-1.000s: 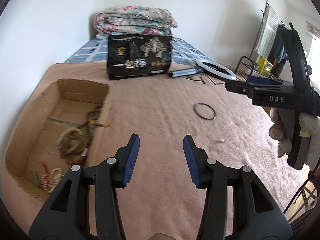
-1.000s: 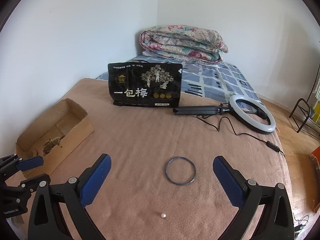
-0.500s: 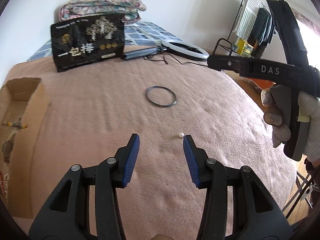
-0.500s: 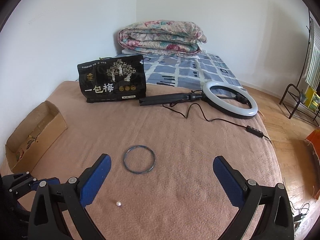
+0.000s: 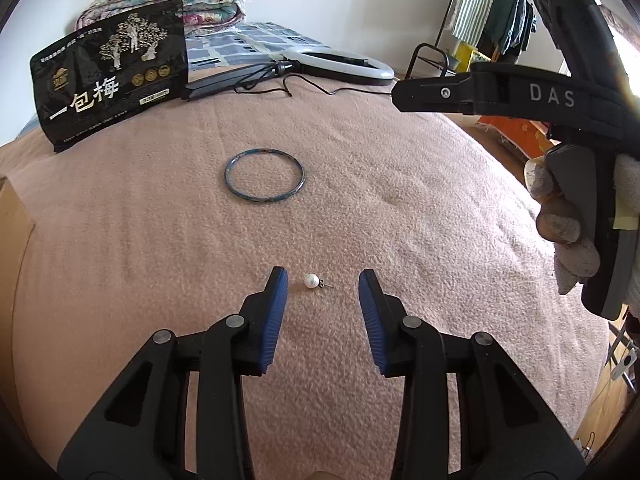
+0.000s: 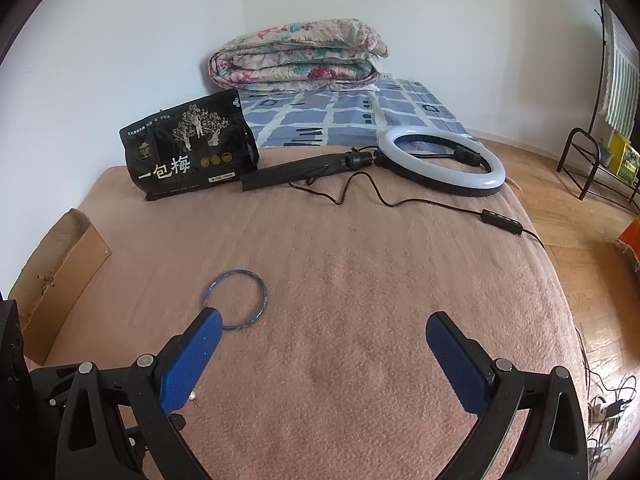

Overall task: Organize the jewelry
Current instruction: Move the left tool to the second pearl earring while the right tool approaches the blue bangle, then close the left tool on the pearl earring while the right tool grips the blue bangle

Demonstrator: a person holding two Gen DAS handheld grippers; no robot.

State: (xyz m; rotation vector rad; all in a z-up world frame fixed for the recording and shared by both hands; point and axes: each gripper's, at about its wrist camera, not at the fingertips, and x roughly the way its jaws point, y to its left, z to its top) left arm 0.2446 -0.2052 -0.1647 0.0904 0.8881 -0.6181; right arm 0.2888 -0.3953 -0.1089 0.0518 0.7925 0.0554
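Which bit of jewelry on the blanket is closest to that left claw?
The pearl earring: it lies between the left gripper's open blue fingers, untouched. The blue bangle lies farther off, toward the black bag.

I see soft, bright daylight in both views, coming from the right. In my left wrist view there's blown-out glare at the right edge behind the glove (image 5: 568, 216). Shadows on the blanket (image 5: 400, 200) are faint and diffuse. Focus is sharp, no motion blur; the pearl (image 5: 311, 281) is crisp. Heavy fisheye bend, black vignette in all corners. In the right wrist view the wall (image 6: 140, 60) is evenly lit and the ring light (image 6: 444, 160) looks bright white.
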